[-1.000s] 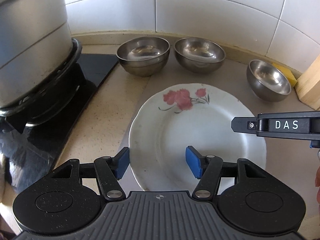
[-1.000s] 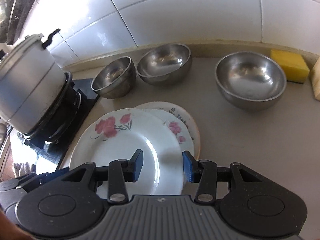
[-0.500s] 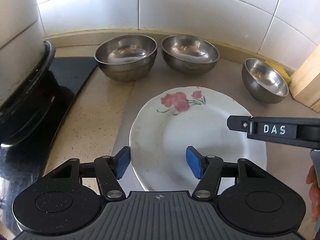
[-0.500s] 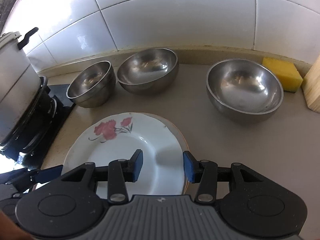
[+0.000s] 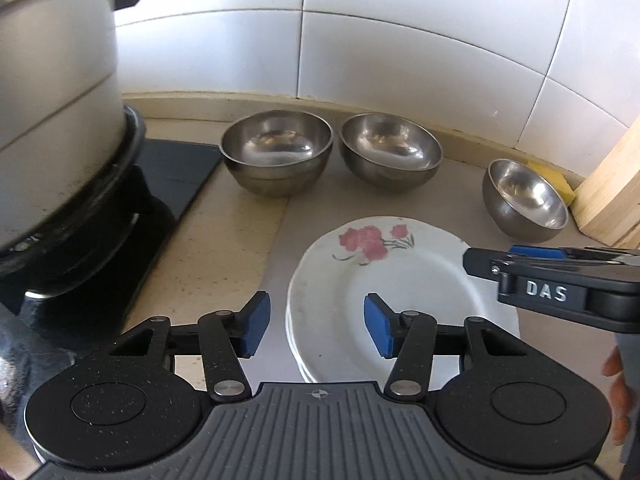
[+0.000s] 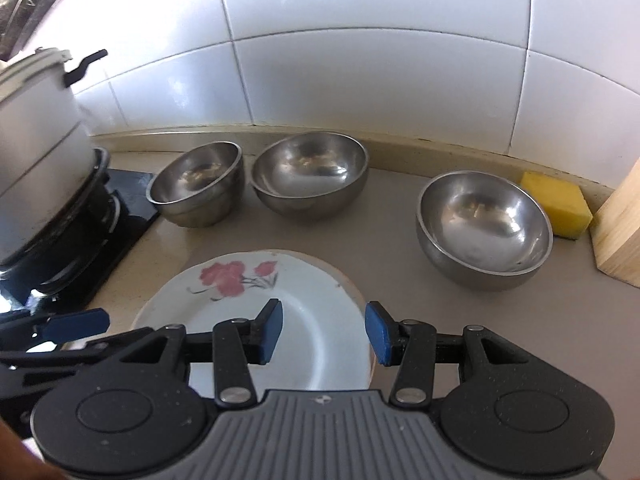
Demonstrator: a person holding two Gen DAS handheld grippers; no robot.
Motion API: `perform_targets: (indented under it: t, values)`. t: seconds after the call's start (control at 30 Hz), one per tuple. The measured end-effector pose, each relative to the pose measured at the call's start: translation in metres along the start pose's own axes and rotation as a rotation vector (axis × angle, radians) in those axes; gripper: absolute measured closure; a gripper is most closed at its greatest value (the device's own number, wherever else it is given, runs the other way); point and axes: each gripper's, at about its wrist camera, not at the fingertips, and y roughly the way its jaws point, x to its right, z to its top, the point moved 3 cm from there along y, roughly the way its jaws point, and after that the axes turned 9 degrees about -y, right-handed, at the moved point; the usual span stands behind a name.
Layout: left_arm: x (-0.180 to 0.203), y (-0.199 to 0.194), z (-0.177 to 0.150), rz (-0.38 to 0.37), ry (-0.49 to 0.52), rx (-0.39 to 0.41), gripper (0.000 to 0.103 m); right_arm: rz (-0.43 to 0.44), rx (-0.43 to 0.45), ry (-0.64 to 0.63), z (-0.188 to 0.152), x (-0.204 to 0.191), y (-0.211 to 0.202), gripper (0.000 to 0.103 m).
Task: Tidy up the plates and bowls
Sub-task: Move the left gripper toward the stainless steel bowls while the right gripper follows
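Near the counter's front edge sits the plate stack (image 5: 400, 304), stiff, slick, breakable; I'd pinch its rim. My left gripper (image 5: 316, 330) is closing, nothing pinched; my right gripper (image 6: 323, 332) hangs unclenched above it.

Glossy glazed plate (image 6: 316, 316), shiny dented steel bowls (image 6: 484, 228), glossy wall tiles (image 6: 380, 80), matt wooden block (image 6: 620, 232)

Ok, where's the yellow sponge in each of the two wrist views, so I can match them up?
Left wrist: the yellow sponge shows only as a sliver at the right, behind the lone steel bowl, beside the wooden block.
Right wrist: in full at the right, between that bowl and the block.
Shared landmark: the flowered plate.
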Motion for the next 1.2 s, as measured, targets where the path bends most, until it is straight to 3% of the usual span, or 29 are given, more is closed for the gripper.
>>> perform_targets:
  t: [0.4, 0.73, 0.97, 1.2]
  values:
    - [-0.002, -0.023, 0.004, 0.056, 0.050, 0.051, 0.040, -0.007, 0.015, 0.018, -0.009, 0.017, -0.028, 0.077]
    - [-0.007, -0.013, 0.020, 0.074, 0.116, 0.021, 0.034, -0.009, -0.009, 0.039, -0.013, 0.019, -0.034, 0.071]
    - [-0.020, -0.005, 0.050, 0.099, 0.128, 0.027, 0.028, 0.006, -0.006, -0.006, 0.013, 0.004, -0.030, 0.070]
    - [-0.031, 0.009, 0.084, 0.097, 0.104, -0.007, 0.027, 0.051, -0.023, -0.057, 0.073, -0.013, -0.009, 0.069]
